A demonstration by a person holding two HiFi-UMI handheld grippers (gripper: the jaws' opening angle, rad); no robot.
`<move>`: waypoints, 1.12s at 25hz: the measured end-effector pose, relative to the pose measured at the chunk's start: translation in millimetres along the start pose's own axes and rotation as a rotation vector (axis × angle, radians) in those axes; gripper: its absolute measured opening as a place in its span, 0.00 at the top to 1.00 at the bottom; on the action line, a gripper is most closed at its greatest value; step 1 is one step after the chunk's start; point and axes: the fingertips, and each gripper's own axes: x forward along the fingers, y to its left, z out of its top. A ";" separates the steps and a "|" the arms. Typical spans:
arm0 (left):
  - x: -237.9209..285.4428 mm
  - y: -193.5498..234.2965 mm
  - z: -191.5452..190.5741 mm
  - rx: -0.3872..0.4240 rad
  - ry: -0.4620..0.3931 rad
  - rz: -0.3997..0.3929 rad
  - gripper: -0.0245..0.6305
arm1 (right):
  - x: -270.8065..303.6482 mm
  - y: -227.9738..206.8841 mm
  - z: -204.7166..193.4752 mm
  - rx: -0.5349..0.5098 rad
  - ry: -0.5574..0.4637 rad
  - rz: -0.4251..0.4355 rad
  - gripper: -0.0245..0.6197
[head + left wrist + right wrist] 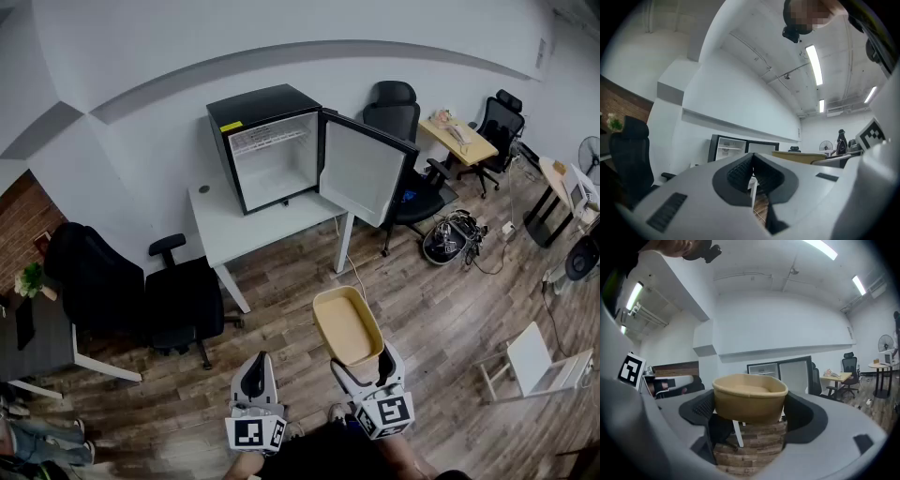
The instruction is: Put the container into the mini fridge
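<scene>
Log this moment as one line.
phase: carry | right tongs: gripping container | left tongs: shut, empty | fridge: on table, door open, container not yet inside

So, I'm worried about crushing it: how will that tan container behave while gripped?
The container looks like thin paperboard and shows nothing inside, so it is probably light and easily dented. The right gripper clamps its side walls, which may flex under pressure. Its tapered walls might let it slip or tilt.
</scene>
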 end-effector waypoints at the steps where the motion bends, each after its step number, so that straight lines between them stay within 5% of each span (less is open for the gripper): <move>1: 0.4 -0.7 0.3 -0.001 -0.001 0.000 0.95 | 0.0 -0.6 0.1 0.000 0.001 0.001 0.23; 17: 23.9 -16.5 -4.0 -0.012 0.014 0.003 0.95 | 8.3 -21.1 7.2 0.013 -0.003 0.024 0.23; 28: 70.3 -62.4 -6.5 -0.002 0.017 0.055 0.95 | 28.0 -86.9 7.8 0.008 0.008 0.101 0.23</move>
